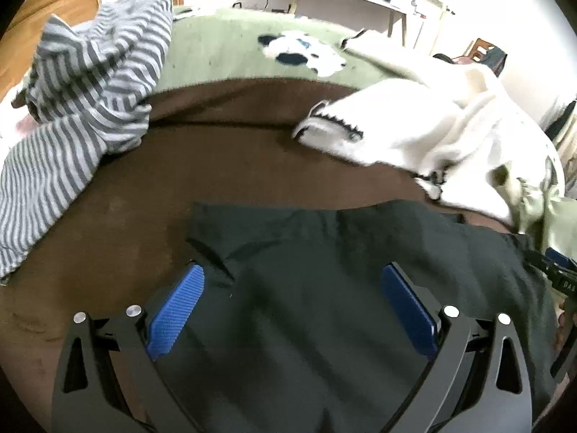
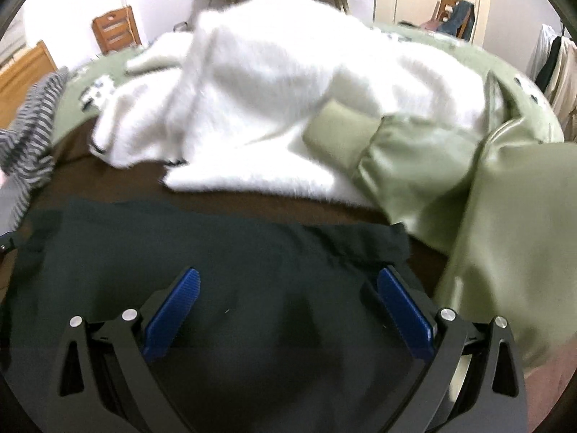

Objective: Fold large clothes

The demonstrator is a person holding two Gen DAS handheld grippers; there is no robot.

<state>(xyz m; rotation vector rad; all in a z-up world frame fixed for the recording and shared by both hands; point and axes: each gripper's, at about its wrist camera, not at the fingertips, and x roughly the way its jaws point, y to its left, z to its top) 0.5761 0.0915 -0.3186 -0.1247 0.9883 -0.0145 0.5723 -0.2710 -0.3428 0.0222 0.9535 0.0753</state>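
A dark green-black garment point(image 1: 324, 252) lies flat on the brown blanket point(image 1: 151, 195); it also shows in the right wrist view point(image 2: 216, 245). My left gripper point(image 1: 292, 274) is open and empty, its blue pads point(image 1: 176, 310) spread above the garment's left part near a creased corner. My right gripper point(image 2: 288, 278) is open and empty above the garment's right part, near its right edge. The right gripper's body shows at the right rim of the left wrist view point(image 1: 555, 270).
A grey striped garment point(image 1: 83, 101) lies heaped at the left. A white fluffy garment point(image 2: 270, 101) and a shiny light green jacket point(image 2: 487, 187) lie behind and to the right. A green bedcover point(image 1: 234, 57) lies beyond. Chairs and a desk stand behind.
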